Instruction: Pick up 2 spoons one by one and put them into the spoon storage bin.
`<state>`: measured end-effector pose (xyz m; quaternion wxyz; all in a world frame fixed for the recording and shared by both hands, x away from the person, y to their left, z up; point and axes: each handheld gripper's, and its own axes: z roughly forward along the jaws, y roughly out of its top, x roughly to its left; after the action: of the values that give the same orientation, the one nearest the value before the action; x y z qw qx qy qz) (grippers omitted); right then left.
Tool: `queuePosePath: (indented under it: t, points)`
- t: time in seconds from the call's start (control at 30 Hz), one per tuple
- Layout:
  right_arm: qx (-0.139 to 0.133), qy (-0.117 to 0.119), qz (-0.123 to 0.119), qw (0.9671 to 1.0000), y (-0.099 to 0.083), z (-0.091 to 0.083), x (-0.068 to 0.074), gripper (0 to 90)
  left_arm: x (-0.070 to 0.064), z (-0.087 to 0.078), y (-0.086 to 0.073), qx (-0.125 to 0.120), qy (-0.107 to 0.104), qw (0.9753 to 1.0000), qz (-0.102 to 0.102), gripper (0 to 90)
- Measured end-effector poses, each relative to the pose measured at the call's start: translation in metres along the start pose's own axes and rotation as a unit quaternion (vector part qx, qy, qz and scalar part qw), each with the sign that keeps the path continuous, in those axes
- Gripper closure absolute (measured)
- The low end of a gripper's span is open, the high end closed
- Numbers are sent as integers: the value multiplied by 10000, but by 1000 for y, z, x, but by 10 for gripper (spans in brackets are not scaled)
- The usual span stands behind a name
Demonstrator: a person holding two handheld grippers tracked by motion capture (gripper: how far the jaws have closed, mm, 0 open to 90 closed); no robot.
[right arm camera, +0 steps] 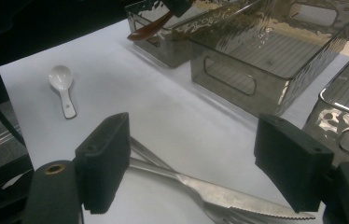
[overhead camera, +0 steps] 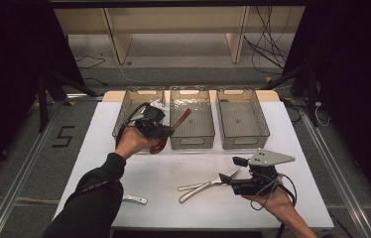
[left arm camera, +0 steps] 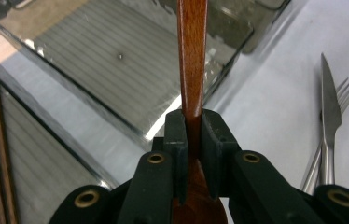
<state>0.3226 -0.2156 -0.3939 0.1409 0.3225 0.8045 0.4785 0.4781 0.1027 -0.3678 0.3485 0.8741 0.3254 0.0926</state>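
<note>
Lying nearest the person's edge of the white table (overhead camera: 173,168) is a white ceramic spoon (right arm camera: 62,86), on the left side, bowl up, well apart from everything else. Right gripper (overhead camera: 229,179) hovers low at the front right, held in the person's right hand (overhead camera: 273,198), grey three-cornered plate on top; its jaws stand wide, nothing between them. In the right gripper view a steel knife (right arm camera: 228,196), serrated edge visible, and a steel fork (overhead camera: 196,187) lie on the table just below and between those open jaws, crossed over each other, handles pointing toward the table's middle. Whether either jaw touches the cutlery cannot be told. Farther in, the left gripper (overhead camera: 169,130) is raised over the near edge of the bins, held in the person's left hand (overhead camera: 131,141), dark sleeve trailing back. Its jaws are clamped narrow on a brown wooden spoon (left arm camera: 192,60), gripped where the handle meets the bowl; the handle angles up and away over the middle bin (overhead camera: 192,139), the bowl hanging down on the near side. Three clear smoky plastic bins sit in a row at the back: left bin (overhead camera: 124,111) holding dark wooden sticks along its floor, right bin (overhead camera: 243,139) showing a bare ribbed floor.
</note>
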Motion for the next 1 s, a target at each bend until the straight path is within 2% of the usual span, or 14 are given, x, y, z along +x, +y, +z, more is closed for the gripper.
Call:
queuePosePath:
  t: [0.17,0.5,0.6,1.0]
  points:
    - [1,-1,-1,10000,0,0,0,281,4,3,13,-105,29,9999,-75,809]
    - [-55,-6,13,10000,1,-1,0,281,8,15,37,-148,42,9998,-118,809]
    - [-58,-1,8,10000,0,-1,0,282,11,17,43,-265,51,9995,-141,808]
    - [-25,39,-4,10000,0,-1,-1,281,18,30,56,-297,143,9991,-258,808]
